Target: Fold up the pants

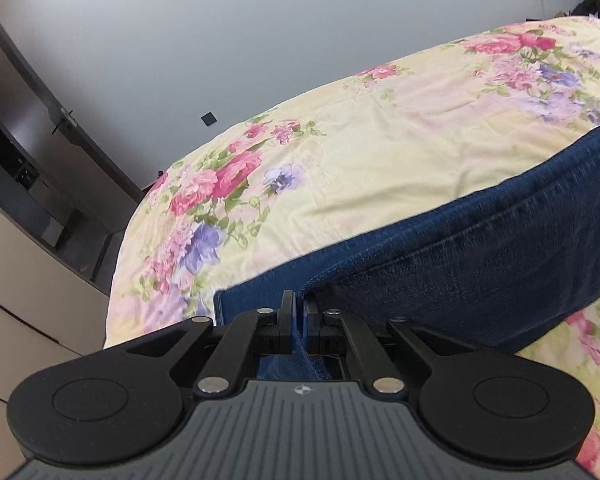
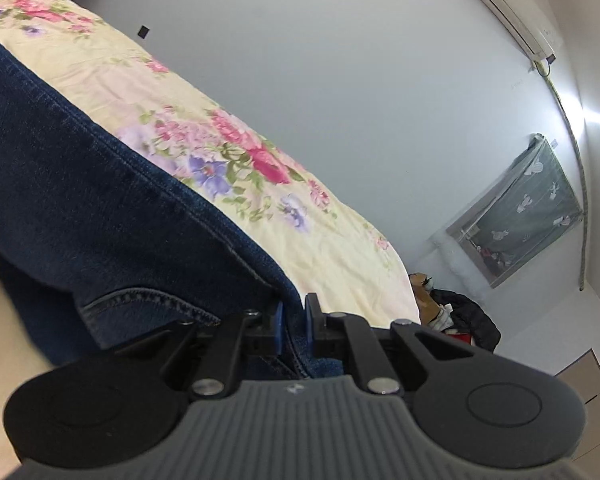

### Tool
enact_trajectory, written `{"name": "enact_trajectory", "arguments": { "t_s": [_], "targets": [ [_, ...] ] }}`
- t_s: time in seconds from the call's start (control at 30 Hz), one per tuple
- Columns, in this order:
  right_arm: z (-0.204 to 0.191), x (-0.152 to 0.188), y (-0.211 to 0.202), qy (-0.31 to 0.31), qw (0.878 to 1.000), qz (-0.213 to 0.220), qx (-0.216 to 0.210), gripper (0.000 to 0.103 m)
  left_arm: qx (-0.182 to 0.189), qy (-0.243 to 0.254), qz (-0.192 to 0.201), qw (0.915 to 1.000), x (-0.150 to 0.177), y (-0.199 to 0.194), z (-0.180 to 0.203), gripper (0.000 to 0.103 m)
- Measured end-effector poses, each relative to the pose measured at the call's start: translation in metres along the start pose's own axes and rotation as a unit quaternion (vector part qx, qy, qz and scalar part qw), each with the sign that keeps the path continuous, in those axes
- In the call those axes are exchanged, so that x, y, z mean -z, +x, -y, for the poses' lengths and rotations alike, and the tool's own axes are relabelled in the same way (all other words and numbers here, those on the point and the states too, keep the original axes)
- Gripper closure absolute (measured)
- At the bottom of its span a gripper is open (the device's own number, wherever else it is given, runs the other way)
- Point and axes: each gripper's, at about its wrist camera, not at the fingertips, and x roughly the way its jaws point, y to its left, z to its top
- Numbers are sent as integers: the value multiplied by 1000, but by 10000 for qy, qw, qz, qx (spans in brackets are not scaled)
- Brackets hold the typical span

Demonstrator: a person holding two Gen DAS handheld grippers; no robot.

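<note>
Dark blue denim pants point(image 1: 480, 240) hang stretched over a bed with a cream floral sheet point(image 1: 360, 152). My left gripper point(image 1: 300, 300) is shut on an edge of the denim, which runs up and to the right from the pinch. In the right wrist view the same pants point(image 2: 80, 200) fill the left side, with a stitched seam and a pocket edge showing. My right gripper point(image 2: 294, 308) is shut on the denim edge, and the fabric runs up and left from it. Both pinched parts are lifted above the sheet point(image 2: 260, 184).
A dark door with a handle point(image 1: 66, 120) and a pale cabinet point(image 1: 32, 280) stand left of the bed. Beyond the bed's far end are a pile of dark clothes point(image 2: 460, 312), a covered window point(image 2: 528, 204) and a wall air conditioner point(image 2: 508, 4).
</note>
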Motion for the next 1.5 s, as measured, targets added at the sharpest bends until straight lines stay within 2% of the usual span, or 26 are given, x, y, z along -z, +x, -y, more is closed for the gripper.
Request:
{"name": "enact_trajectory", "arguments": {
  "t_s": [0.13, 0.3, 0.47, 0.57, 0.7, 0.83, 0.9, 0.93, 0.97, 1.0, 1.03, 1.1, 1.2, 1.27, 1.37, 1.5],
  "targets": [
    [-10, -30, 79, -19, 9998, -175, 101, 100, -83, 69, -86, 9999, -21, 47, 6, 101],
    [-36, -43, 163, -57, 9988, -464, 130, 100, -218, 220, -370, 9988, -38, 119, 32, 101],
    [-70, -32, 236, -183, 9965, -815, -6, 100, -452, 526, -645, 9955, -43, 181, 66, 101],
    [-88, -17, 262, -275, 9943, -1021, -107, 100, -472, 627, -880, 9930, -38, 211, 75, 101],
    [-97, -5, 265, -302, 9947, -969, -155, 99, -452, 782, -914, 9917, -30, 224, 82, 101],
    [-93, -8, 262, -244, 9952, -933, -132, 98, -345, 622, -848, 9939, -31, 218, 76, 101],
    [-88, -10, 254, -172, 9950, -980, -130, 95, -7, 509, -860, 9950, -34, 211, 66, 85],
    [-87, -12, 249, -148, 9950, -986, -111, 88, 282, 417, -866, 9950, -36, 204, 59, 70],
    [-85, -15, 244, -138, 9955, -931, -47, 68, 584, 312, -836, 9943, -37, 196, 50, 50],
    [-83, -18, 237, -100, 9964, -838, 44, 55, 832, 207, -791, 9932, -39, 184, 41, 40],
    [-80, -21, 227, -26, 9973, -724, 94, 41, 893, 113, -666, 9937, -39, 171, 33, 34],
    [-76, -30, 209, 174, 9977, -652, 110, 41, 977, -36, -449, 9942, -39, 146, 19, 33],
    [-76, -38, 181, 590, 9963, -623, -39, 41, 1270, -81, -377, 9911, -29, 117, 1, 33],
    [-82, -37, 162, 869, 9937, -670, -224, 41, 1352, 184, -372, 9899, -14, 103, 1, 33],
    [-98, -30, 134, 1012, 9910, -710, -520, 40, 1498, 914, -393, 9837, 18, 87, 12, 29],
    [-126, -16, 104, 816, 9917, -747, -656, 39, 1448, 2112, -587, 9649, 69, 83, 39, 28]
  ]
}}
